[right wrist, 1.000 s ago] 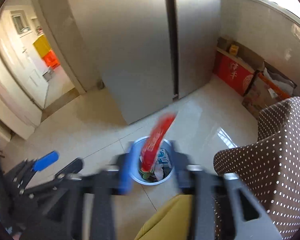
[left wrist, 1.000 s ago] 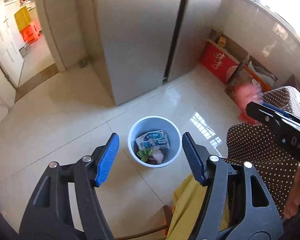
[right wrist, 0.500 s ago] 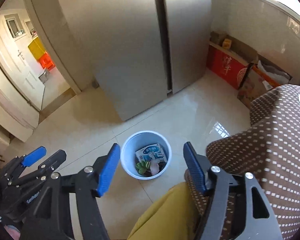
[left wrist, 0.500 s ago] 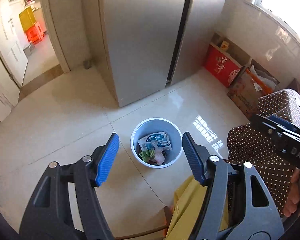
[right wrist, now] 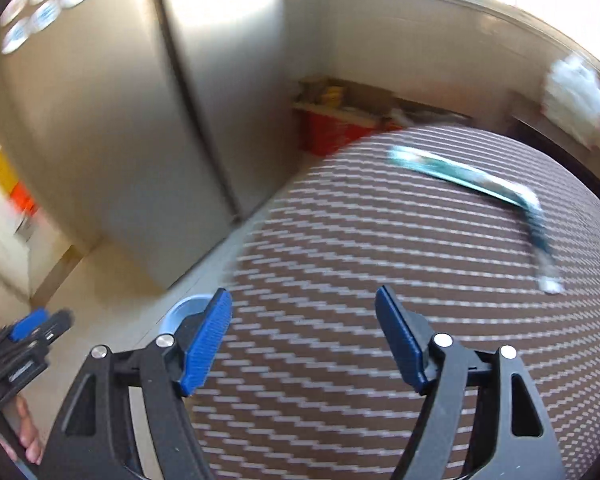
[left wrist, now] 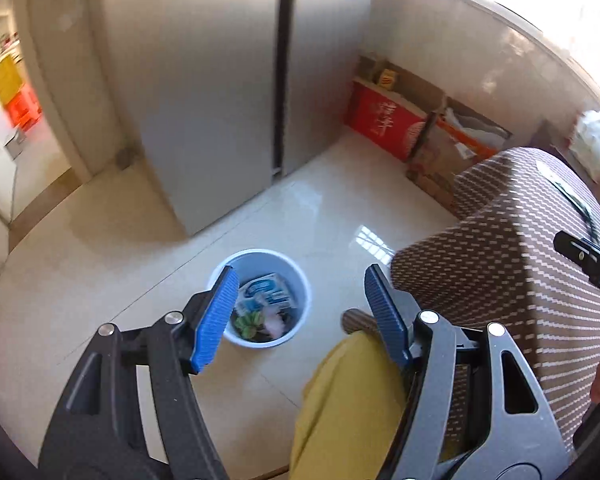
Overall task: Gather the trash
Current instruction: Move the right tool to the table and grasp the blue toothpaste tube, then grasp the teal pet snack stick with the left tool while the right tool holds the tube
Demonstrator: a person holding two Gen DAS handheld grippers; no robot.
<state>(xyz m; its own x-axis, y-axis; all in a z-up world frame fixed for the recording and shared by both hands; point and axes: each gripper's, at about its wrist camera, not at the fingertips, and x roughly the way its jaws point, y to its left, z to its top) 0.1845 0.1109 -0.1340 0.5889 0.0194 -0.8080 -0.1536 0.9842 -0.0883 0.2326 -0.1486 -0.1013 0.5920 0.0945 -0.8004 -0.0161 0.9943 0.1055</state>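
A white trash bin (left wrist: 296, 280) stands on the tiled floor and holds a blue-white carton, a green scrap and other trash. My left gripper (left wrist: 300, 312) is open and empty, high above the bin. My right gripper (right wrist: 304, 340) is open and empty, above a table with a brown dotted cloth (right wrist: 380, 280). A teal-and-white wrapper (right wrist: 472, 184) lies on that cloth, beyond the right gripper; it is blurred. The bin's rim (right wrist: 184, 308) shows by the right gripper's left finger. The wrapper also shows as a dark strip in the left wrist view (left wrist: 572, 196).
A tall steel fridge (left wrist: 220, 80) stands behind the bin. Red and brown boxes (left wrist: 384, 124) lean on the far wall under the window. A white bag (right wrist: 572, 96) sits past the table. A doorway (left wrist: 12, 120) opens at left. Yellow cloth (left wrist: 348, 400) is below the left gripper.
The right gripper let a red wrapper drop into the bin, then swung right and up over the dotted table. The left gripper stayed open and shifted slightly right.
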